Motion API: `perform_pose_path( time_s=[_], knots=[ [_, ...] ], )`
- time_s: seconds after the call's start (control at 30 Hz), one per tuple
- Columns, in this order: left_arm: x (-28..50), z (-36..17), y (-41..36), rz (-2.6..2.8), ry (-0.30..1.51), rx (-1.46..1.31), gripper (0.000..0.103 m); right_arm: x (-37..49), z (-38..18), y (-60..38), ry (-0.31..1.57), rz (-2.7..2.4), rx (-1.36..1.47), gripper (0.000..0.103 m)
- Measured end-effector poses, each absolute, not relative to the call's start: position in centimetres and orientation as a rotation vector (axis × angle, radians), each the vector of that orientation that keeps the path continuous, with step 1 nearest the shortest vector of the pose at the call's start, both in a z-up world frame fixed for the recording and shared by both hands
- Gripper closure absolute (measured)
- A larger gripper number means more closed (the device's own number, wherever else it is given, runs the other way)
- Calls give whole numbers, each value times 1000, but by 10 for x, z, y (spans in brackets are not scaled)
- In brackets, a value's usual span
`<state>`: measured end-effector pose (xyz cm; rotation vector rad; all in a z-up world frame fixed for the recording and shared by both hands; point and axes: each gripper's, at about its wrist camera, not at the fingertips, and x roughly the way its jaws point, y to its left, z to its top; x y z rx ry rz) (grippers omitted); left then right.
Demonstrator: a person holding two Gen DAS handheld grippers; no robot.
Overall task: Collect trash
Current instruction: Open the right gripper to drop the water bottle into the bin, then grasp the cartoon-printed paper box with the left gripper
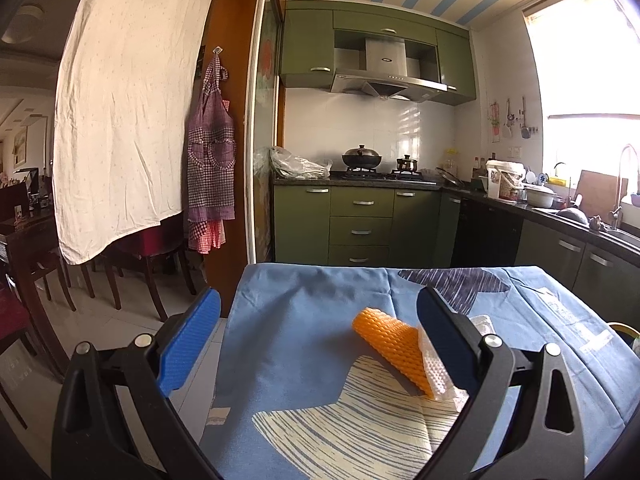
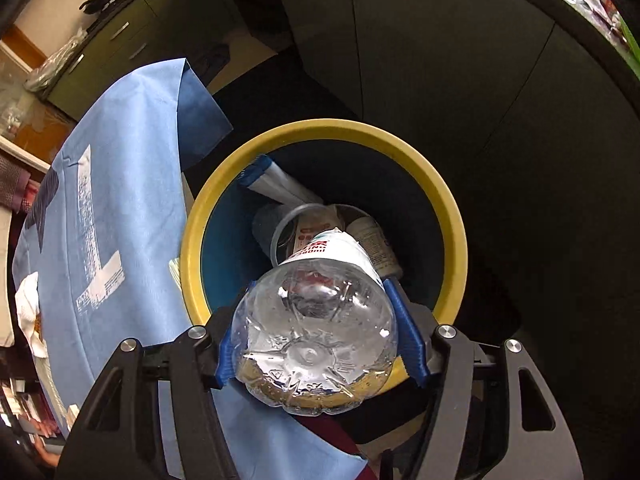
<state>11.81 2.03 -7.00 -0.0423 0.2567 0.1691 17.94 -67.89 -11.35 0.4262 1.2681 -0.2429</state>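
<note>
In the right wrist view, the right gripper (image 2: 320, 336) points steeply down and its 2 blue pads press on both sides of a clear plastic bottle (image 2: 316, 340), so it is gripping the bottle near its base. The bottle hangs neck down, in the lower middle of the frame, directly over the mouth of a bin with a yellow rim (image 2: 192, 240). I think it is held this way so that it can fall straight in when the pads let go. Inside the bin, near the centre of the frame, already lie a plastic cup (image 2: 280, 228), a small bottle (image 2: 376, 244) and a flat packet (image 2: 276, 184), so there is less room at the bottom, but the mouth is wide and the upper part is free. The bin stands just beside the edge of a table with a blue cloth (image 2: 132, 184), which fills the left of the frame; the cloth hangs near the rim and could be caught. In the left wrist view, the left gripper (image 1: 320, 312) is open and holds nothing. It hovers over the same cloth, and an orange foam net (image 1: 392, 344) with a white foam net (image 1: 438, 372) lies in the lower right, close to the right finger. This trash is not yet collected. The cloth around it looks bare, so a grasp there seems easy.
</note>
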Motion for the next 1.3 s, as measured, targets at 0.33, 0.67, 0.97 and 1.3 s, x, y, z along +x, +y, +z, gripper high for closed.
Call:
perform_pose_path(
  time_s=[0.33,0.67,0.97,1.3],
  knots=[
    [111,-66,-24,-31,264,92,9,153,-70,-676,1131,-253,399,33],
    [114,-65,-54,-348,430,143,9,112,-54,-643,1039,-84,484,33],
    [100,-102,-115,-909,688,343,9,63,-53,-571,1007,121,445,28],
    [102,-134,-142,-1064,830,478,11,35,-61,-538,1021,202,451,26]
  ],
)
